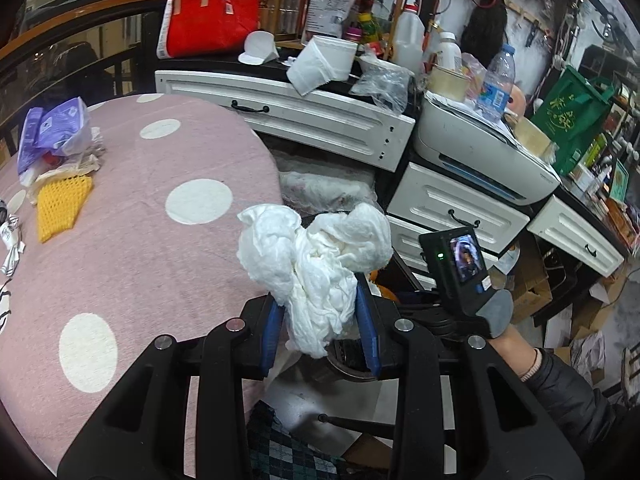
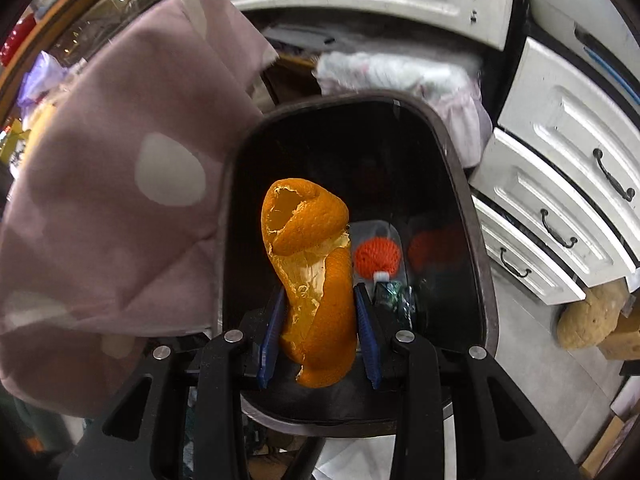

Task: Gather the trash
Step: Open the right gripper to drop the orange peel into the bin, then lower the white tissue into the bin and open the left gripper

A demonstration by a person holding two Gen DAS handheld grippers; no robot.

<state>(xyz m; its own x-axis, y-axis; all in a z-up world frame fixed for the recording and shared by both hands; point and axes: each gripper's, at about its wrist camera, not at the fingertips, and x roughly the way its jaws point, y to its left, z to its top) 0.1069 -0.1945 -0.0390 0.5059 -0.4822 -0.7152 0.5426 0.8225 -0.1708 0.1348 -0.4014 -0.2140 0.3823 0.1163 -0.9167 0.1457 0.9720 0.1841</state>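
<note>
My left gripper (image 1: pixel 320 316) is shut on a crumpled white tissue (image 1: pixel 316 264), held just past the right edge of the pink dotted table (image 1: pixel 132 240). My right gripper (image 2: pixel 318 316) is shut on a curled orange peel (image 2: pixel 312 276) and holds it over the open dark trash bin (image 2: pixel 472 216). Inside the bin lie a red foam net (image 2: pixel 378 256) and a crushed plastic bottle (image 2: pixel 390 292). More trash sits at the table's far left: a yellow foam net (image 1: pixel 60 204), purple wrappers (image 1: pixel 52 132) and crumpled paper (image 1: pixel 90 160). The right gripper's body (image 1: pixel 460 264) shows in the left wrist view.
White drawer cabinets (image 1: pixel 320 116) stand behind the table, also seen in the right wrist view (image 2: pixel 560 184). A printer (image 1: pixel 480 152), bottles (image 1: pixel 496 76), a red bag (image 1: pixel 212 16) and a green bag (image 1: pixel 572 116) crowd the counter. Cardboard boxes (image 1: pixel 532 284) lie on the floor.
</note>
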